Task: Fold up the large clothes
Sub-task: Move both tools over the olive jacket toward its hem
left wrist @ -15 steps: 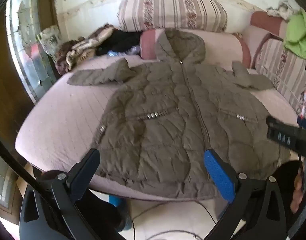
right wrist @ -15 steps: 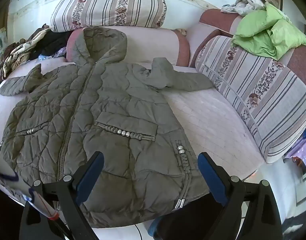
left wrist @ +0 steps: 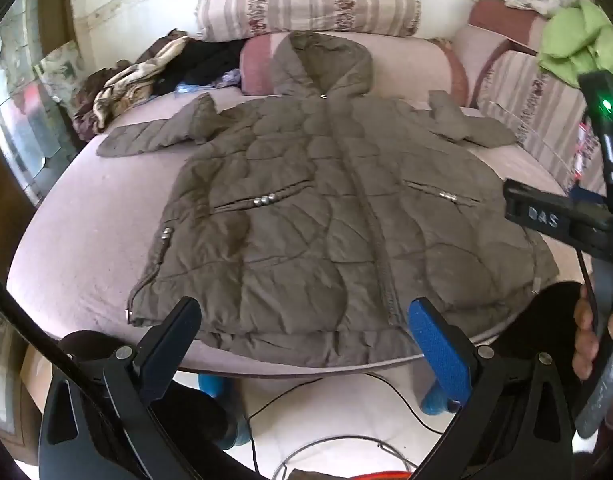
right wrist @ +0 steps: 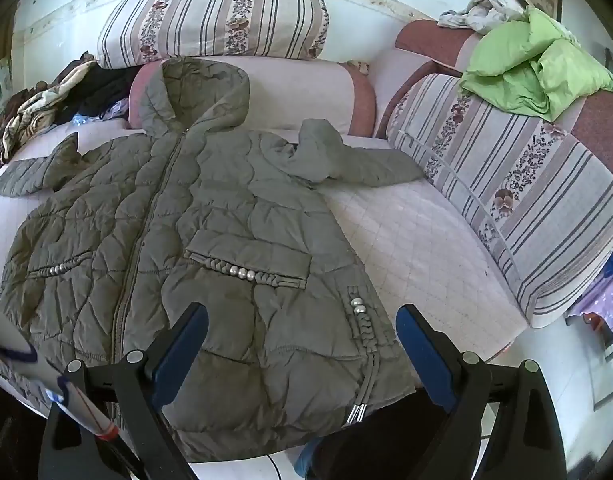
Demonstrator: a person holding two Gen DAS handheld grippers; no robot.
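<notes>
1. Here's the olive-green quilted hooded puffer coat, spread front-up and zipped on the pale pink quilted bed cover, hood toward the striped floral bolster pillow, both sleeves splayed outward.
2. The left gripper hovers over the near hem, jaws spread wide, nothing between its fingers.
3. The right gripper hangs above the hem corner by the dangling metal-tipped drawcord, jaws equally wide apart, also empty.
4. Step in hand, I'd say: the approach. The coat is laid out and no fold has been made.
5. Next move, as I read it: each gripper needs to drop to the fabric and pinch a real bite of the padding. A sleeve or a side edge looks the likeliest start, carried across toward the zip line.
6. Watch for it: the stuffing is thick and springy, so a shallow pinch may slip.
7. The lime-green crumpled garment on the striped sofa back sits well apart, out of play.
</notes>
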